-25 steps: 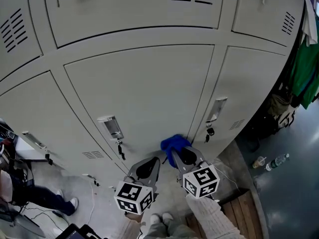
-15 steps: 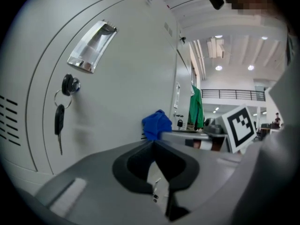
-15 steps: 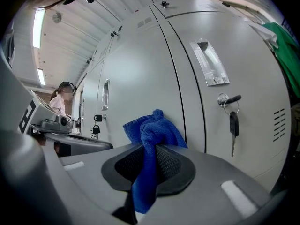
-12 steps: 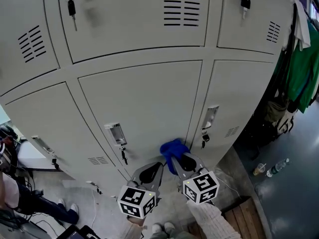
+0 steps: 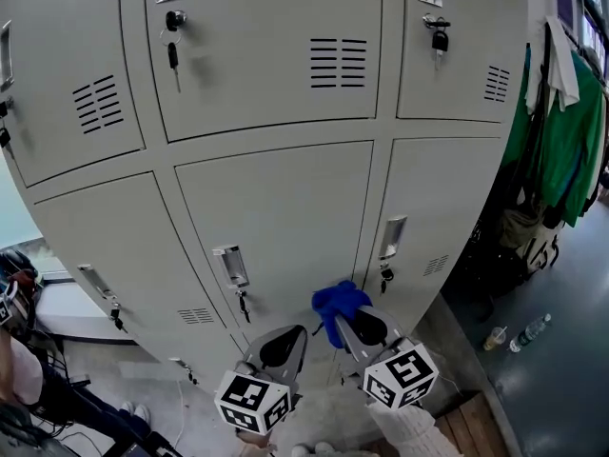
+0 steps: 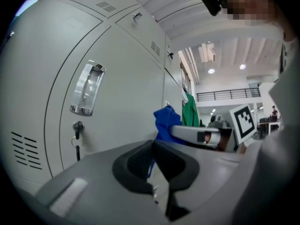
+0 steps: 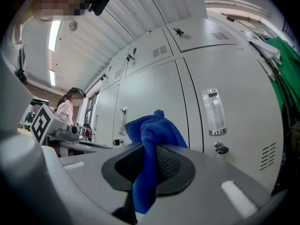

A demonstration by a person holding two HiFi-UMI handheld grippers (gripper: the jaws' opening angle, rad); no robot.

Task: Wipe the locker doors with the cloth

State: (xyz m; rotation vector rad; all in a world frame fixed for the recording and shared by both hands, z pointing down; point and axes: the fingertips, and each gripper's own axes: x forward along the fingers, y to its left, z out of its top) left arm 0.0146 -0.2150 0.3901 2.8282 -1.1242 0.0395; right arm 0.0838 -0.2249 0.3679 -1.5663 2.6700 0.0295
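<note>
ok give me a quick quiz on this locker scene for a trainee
1. True or false: the left tongs hold the cloth.
2. What hangs from the lock beside the left tongs? A. a key B. a padlock C. nothing
3. Fill in: the right tongs are shut on a ___ cloth.
Key: 1 false; 2 A; 3 blue.

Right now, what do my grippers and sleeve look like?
The left gripper and right gripper are grey wedges with black textured pads, each carrying a white cube with black square markers. A pale knitted sleeve shows behind the right one.
</note>
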